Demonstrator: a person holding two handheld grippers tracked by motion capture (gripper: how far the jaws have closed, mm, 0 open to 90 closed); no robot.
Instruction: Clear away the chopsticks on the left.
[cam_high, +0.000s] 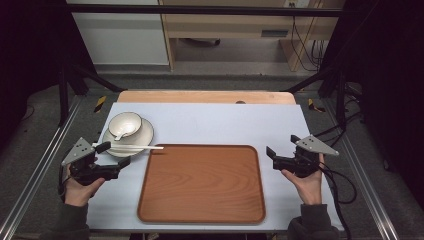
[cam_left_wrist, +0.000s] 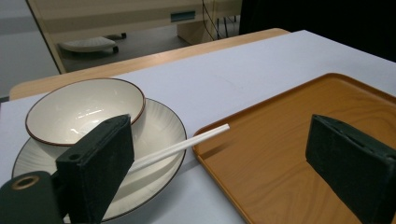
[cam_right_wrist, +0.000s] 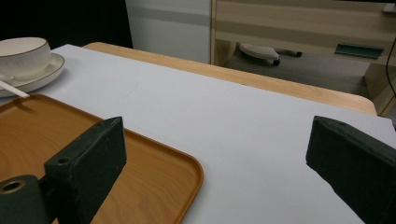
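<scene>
A wooden tray (cam_high: 200, 182) lies on the white table cover at the front middle. Left of its far corner a cream bowl (cam_high: 125, 124) stands on a ribbed cream plate (cam_high: 142, 135). A white chopstick (cam_high: 132, 147) rests across the plate's near rim, its tip over the tray's corner. My left gripper (cam_high: 114, 154) is held just near-left of the plate, open, with nothing between its jaws. In the left gripper view, bowl (cam_left_wrist: 84, 109), plate (cam_left_wrist: 159, 126), chopstick (cam_left_wrist: 182, 147) and tray (cam_left_wrist: 289, 140) lie ahead. My right gripper (cam_high: 282, 146) hovers open beside the tray's right edge (cam_right_wrist: 46, 130).
The white cover (cam_high: 225, 125) stretches bare behind the tray, with the wooden table edge (cam_high: 205, 96) beyond it. Metal frame rails (cam_high: 40, 165) run along both sides. Cables (cam_high: 340, 185) trail at the right. A cabinet and desk stand on the floor behind.
</scene>
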